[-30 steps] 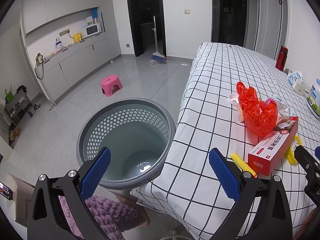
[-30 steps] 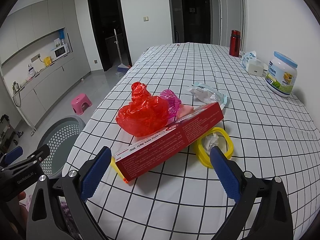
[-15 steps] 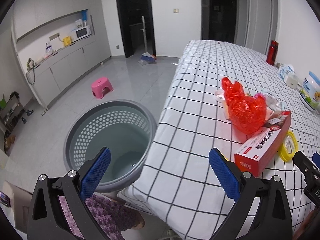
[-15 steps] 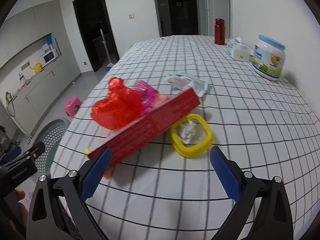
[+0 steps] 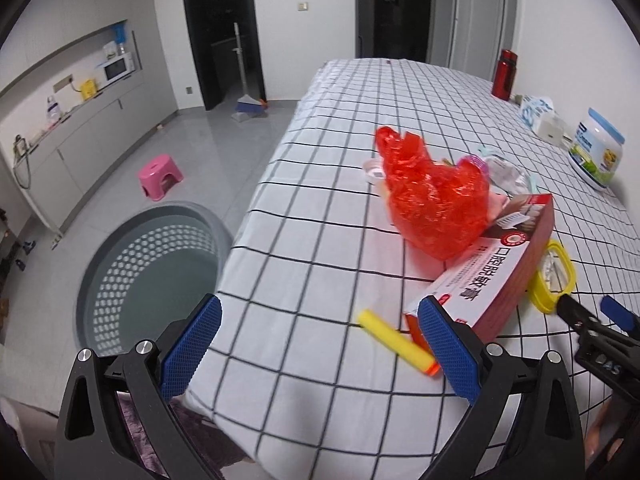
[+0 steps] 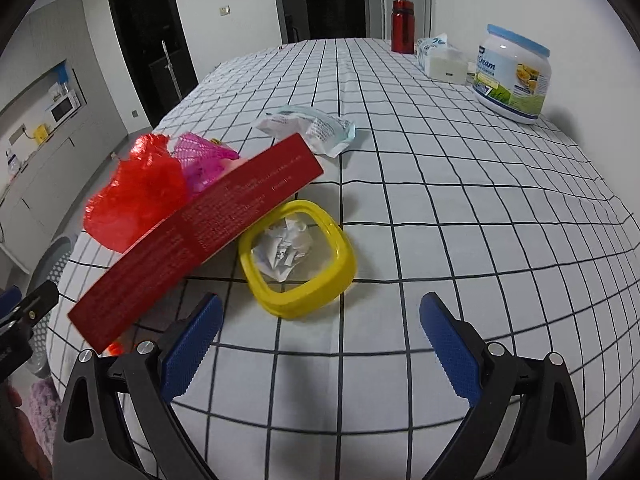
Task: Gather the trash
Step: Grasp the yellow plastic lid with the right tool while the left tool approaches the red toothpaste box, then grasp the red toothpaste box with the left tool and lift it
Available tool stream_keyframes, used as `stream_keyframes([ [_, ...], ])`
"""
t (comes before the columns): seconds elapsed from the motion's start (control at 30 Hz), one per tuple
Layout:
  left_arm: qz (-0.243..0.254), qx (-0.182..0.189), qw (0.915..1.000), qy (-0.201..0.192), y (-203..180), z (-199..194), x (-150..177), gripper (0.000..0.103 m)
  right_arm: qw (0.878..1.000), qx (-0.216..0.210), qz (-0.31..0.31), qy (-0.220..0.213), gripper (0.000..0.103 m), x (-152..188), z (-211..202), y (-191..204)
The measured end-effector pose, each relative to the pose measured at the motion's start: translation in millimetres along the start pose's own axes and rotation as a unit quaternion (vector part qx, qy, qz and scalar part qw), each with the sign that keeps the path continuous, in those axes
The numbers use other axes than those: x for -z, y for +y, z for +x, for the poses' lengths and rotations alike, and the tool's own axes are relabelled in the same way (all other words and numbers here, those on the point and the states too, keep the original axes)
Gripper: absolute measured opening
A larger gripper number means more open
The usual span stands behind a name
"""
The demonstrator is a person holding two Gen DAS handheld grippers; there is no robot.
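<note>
Trash lies at the near end of the checked table: a red plastic bag (image 5: pixel 434 204) (image 6: pixel 134 196), a long red carton (image 5: pixel 492 276) (image 6: pixel 200 232), a yellow foam stick (image 5: pixel 394 340), a yellow frame (image 6: pixel 298 256) with crumpled paper (image 6: pixel 284 248) inside, a pink net (image 6: pixel 202 158) and a white wrapper (image 6: pixel 308 128). A grey perforated basket (image 5: pixel 152 272) stands on the floor left of the table. My left gripper (image 5: pixel 320 350) is open over the table corner, its right pad next to the carton's end. My right gripper (image 6: pixel 318 346) is open just short of the yellow frame.
Farther back on the table stand a cream tub (image 6: pixel 514 76), a tissue pack (image 6: pixel 442 58) and a red bottle (image 6: pixel 402 26). A pink stool (image 5: pixel 160 176) and a broom (image 5: pixel 246 100) are on the floor. Kitchen cabinets line the left wall.
Both grippers moved right and forward over the table. The basket slid to the left of the left view, and the yellow frame came closer in the right view. Both stay open.
</note>
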State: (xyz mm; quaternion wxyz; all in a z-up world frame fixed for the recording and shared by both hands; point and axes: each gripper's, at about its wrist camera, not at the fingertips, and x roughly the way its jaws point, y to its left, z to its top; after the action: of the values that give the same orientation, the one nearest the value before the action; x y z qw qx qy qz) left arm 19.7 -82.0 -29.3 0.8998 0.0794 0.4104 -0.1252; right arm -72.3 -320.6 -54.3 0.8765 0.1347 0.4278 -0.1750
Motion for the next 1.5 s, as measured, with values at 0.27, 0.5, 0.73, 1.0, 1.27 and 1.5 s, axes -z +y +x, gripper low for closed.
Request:
stream_keyframes([
  [0.27,0.017,0.01,0.9998,0.001,-18.2,8.8,-6.0,0.096,1.0,-0.005,-0.006,0.02,0.094,-9.9,27.6,-4.6],
  [0.5,0.037,0.019,0.9991,-0.001,-34.5,11.4,-7.9,0.096,0.999,-0.015,-0.029,0.024,0.093,-17.6,34.3,0.3],
  [0.73,0.037,0.02,0.9991,0.001,-35.3,11.5,-7.5,0.096,0.998,-0.027,-0.044,0.027,0.069,-18.0,37.0,4.6],
  [1.0,0.042,0.032,0.9986,-0.001,-39.7,7.4,-4.9,0.096,0.999,-0.04,-0.02,0.01,0.068,-12.3,12.5,-13.8],
  [1.27,0.066,0.044,0.9968,-0.003,-54.9,6.5,1.6,0.096,0.999,-0.05,0.008,-0.002,0.068,-3.1,-11.7,-40.3],
  [1.5,0.087,0.068,0.9939,-0.001,-72.5,9.3,1.4,0.096,0.997,-0.069,0.03,-0.009,0.068,2.2,-24.7,-56.2],
])
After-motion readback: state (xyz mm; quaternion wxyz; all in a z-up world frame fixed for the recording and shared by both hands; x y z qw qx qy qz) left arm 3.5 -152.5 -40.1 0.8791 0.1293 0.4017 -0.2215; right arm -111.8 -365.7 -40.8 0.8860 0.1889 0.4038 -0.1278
